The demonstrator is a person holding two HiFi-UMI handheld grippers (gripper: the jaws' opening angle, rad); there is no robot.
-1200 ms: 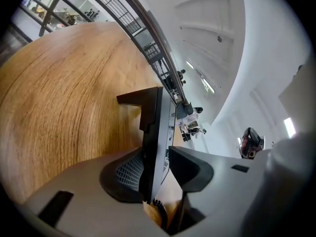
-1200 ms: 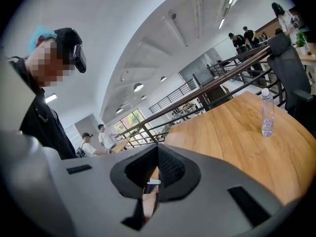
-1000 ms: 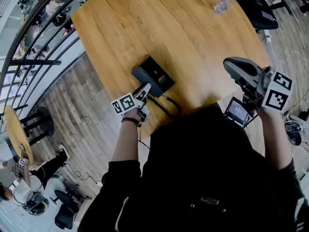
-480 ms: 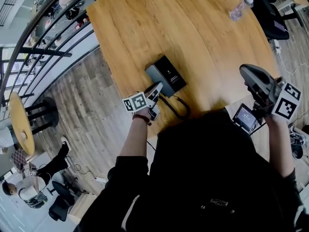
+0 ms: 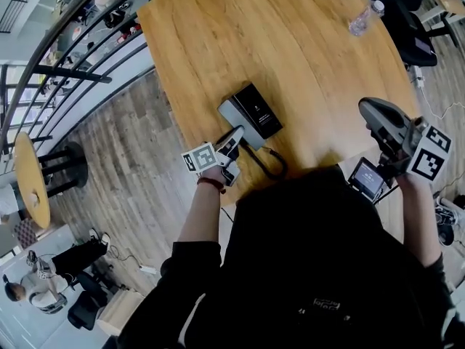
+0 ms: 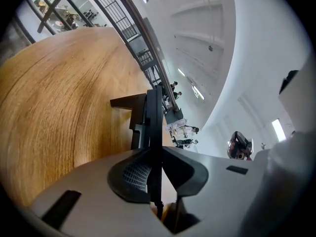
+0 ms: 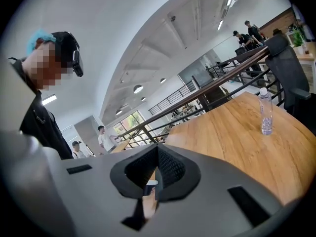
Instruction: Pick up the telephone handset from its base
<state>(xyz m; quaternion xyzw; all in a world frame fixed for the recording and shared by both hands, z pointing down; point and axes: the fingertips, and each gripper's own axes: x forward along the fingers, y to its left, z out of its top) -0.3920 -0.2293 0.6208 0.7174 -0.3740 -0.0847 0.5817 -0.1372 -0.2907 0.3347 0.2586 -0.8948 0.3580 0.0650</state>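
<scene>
Standing edge-on as a thin black slab, the handset (image 6: 154,127) is clamped at its near end between the pads of the left gripper (image 5: 234,138), whose jaws have just been closing onto it. It sits at the near-left side of the telephone base (image 5: 258,111); whether it has come clear of the base I cannot tell. A black cord (image 5: 267,164) loops from the phone towards the person. Phone and cord lie near the front edge of the wooden table (image 5: 290,49). The right gripper (image 5: 370,109) hangs by the table's right edge, well apart from the phone, its jaws together on nothing. A water bottle (image 5: 361,19) stands at the far right of the table, just beside an office chair (image 5: 407,20)
</scene>
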